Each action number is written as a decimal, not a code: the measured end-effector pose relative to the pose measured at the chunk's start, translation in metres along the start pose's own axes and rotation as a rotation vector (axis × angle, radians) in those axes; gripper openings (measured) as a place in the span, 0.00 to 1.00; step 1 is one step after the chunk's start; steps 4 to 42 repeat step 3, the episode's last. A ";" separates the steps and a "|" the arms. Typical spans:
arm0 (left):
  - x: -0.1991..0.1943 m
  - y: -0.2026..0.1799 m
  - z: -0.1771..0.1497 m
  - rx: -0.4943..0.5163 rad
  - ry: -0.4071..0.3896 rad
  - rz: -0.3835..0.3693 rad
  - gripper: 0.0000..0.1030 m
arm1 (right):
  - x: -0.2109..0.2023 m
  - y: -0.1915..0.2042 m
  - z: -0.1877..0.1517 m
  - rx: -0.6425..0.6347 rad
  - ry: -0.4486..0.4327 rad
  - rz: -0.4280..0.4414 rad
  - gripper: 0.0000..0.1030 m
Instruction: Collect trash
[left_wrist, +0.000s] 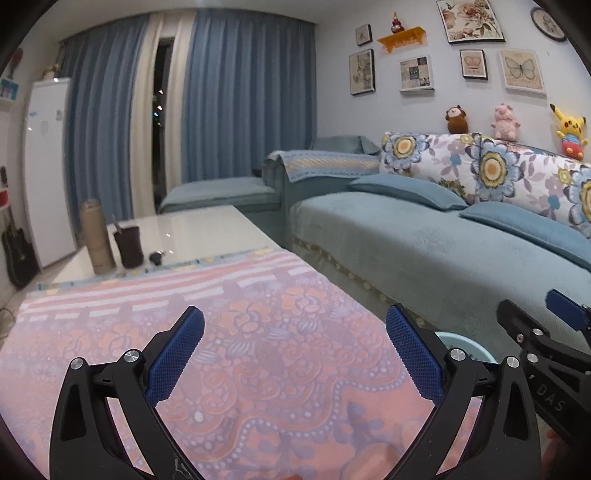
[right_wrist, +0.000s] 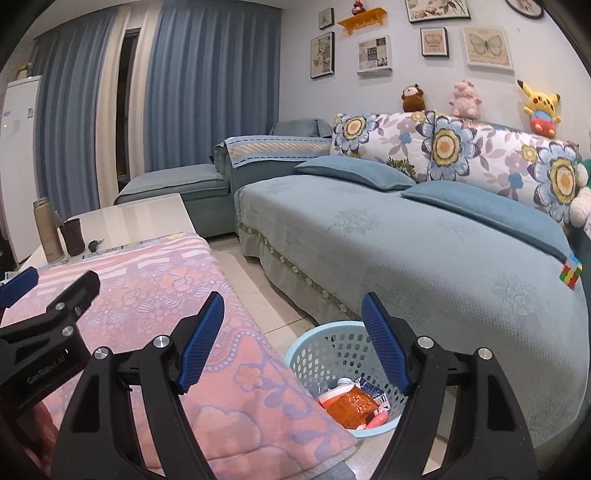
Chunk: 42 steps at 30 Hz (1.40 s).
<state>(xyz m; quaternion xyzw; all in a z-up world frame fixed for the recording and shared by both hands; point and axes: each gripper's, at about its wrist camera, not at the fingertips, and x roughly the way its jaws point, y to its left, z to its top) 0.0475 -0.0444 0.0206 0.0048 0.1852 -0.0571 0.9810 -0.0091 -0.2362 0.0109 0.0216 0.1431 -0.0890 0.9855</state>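
1. You held your left gripper (left_wrist: 295, 354) low over the pink floral cloth (left_wrist: 258, 332) that covered the near end of the table, pointing toward the curtains and sofa.
2. You held your right gripper (right_wrist: 293, 345) just beside it on the right, past the cloth's edge, above the floor gap between table and sofa (right_wrist: 424, 251).
3. Your left jaws stood spread wide with nothing between the blue pads (left_wrist: 177, 358); they touched nothing.
4. Your right jaws were spread wide too and empty, framing the basket below.
5. The light-blue basket (right_wrist: 332, 343) sat on the floor between table and sofa, holding the trash (right_wrist: 351, 402): an orange wrapper, a blue-and-white packet, and red, pink and white pieces.
6. On the bare far tabletop a tan flask (right_wrist: 46, 229), a dark cup (right_wrist: 72, 236) and a small black object stood together.
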 end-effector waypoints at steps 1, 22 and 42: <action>-0.001 0.001 -0.001 0.007 -0.003 0.012 0.93 | -0.001 0.002 0.000 -0.004 -0.002 0.002 0.71; -0.004 0.006 -0.002 0.020 -0.009 0.023 0.93 | -0.004 0.006 0.001 -0.009 -0.006 0.007 0.71; -0.004 0.006 -0.002 0.020 -0.009 0.023 0.93 | -0.004 0.006 0.001 -0.009 -0.006 0.007 0.71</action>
